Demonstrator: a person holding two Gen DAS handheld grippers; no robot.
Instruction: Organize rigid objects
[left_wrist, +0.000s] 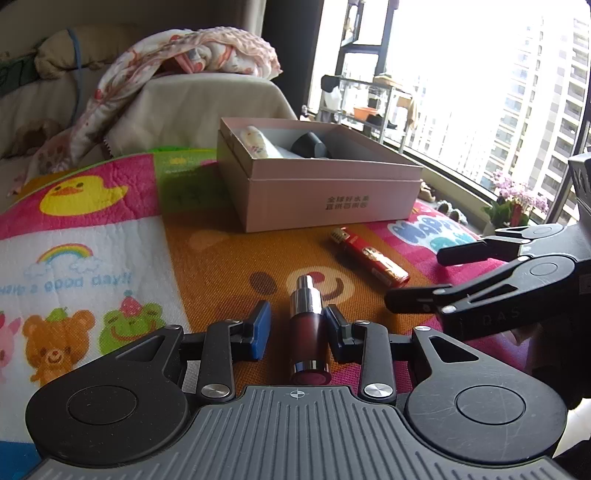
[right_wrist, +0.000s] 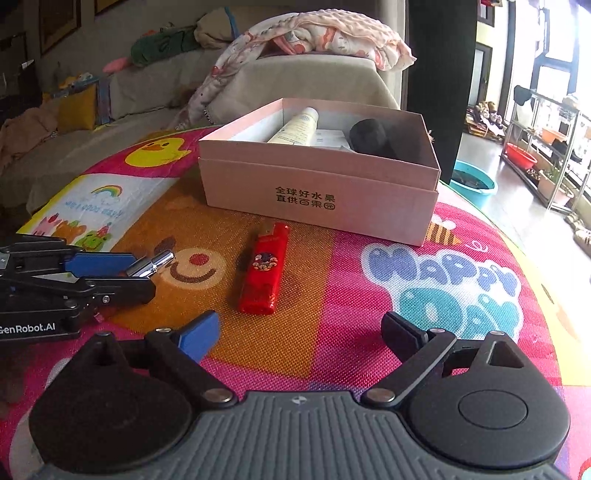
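Two loose items are lying on the play mat (right_wrist: 369, 295) before the pink box (right_wrist: 321, 192): a dark-red pump bottle (left_wrist: 308, 328), sitting between the left hand-held gripper (left_wrist: 297, 325)'s parted pads, and a red lighter (right_wrist: 263, 275). The right hand-held gripper (right_wrist: 299, 332) is gaping wide, empty. The bottle is looking rigid, light and slippery; its broad barrel is offering the best hold.

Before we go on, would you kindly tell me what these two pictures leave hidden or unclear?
- Dark red spray bottle: the left gripper covers its base in the left view; in the right view only its silver nozzle shows.
- Pink cardboard box: its near wall hides the lower parts of the cream tube and the black rounded object, which I cannot identify.
- Red lighter: label print too small.
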